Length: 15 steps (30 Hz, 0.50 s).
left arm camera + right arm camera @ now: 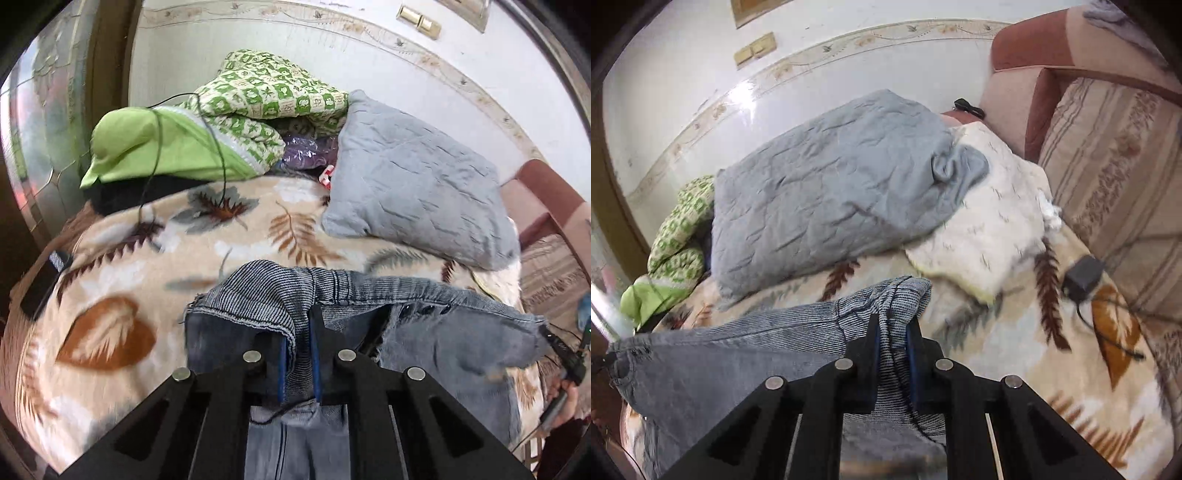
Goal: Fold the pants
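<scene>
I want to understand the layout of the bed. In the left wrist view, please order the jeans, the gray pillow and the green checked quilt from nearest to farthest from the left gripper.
1. Jeans: clamped in the left gripper, right at its fingers.
2. Gray pillow: beyond, on the right of the bed.
3. Green checked quilt: farthest, by the wall, up left.

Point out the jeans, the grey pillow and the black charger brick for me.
jeans (461,332), left wrist view, on the denim leg.
grey pillow (827,192), right wrist view, mid cover.
black charger brick (1082,277), right wrist view, top face.
</scene>
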Motion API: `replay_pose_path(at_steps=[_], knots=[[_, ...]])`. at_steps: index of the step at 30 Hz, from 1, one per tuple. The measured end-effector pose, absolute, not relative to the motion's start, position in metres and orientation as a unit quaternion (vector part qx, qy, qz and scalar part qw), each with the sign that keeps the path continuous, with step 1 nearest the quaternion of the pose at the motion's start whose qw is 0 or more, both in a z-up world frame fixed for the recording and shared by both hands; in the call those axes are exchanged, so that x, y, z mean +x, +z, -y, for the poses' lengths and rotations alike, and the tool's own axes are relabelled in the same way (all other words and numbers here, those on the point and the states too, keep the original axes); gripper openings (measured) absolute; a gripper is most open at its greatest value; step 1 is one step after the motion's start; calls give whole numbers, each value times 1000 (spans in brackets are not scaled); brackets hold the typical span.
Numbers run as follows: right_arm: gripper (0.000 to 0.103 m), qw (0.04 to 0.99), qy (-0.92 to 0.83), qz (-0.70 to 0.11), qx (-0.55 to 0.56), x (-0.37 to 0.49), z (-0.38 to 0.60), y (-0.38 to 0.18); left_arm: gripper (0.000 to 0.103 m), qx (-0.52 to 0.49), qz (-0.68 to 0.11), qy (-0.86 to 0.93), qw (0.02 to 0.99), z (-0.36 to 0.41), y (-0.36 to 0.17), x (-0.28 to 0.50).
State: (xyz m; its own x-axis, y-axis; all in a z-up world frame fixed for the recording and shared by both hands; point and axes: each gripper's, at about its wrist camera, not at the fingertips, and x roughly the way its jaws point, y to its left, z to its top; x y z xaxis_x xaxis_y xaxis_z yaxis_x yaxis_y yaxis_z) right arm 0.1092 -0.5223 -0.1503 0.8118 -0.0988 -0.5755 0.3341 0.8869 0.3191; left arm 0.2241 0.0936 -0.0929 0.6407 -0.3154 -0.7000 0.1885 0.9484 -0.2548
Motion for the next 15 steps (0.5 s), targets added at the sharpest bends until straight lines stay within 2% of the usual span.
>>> replay_pose_path(at_steps=[9, 13, 15], knots=[[13, 921, -100, -319, 198, -17, 487, -204, 11, -64, -438, -137, 886, -135, -149, 103], [13, 908, -90, -353, 208, -56, 477, -238, 11, -57, -457, -123, 879, -145, -182, 78], [17, 903, -85, -365, 212, -72, 473, -250, 11, -58, -466, -124, 874, -148, -191, 73]])
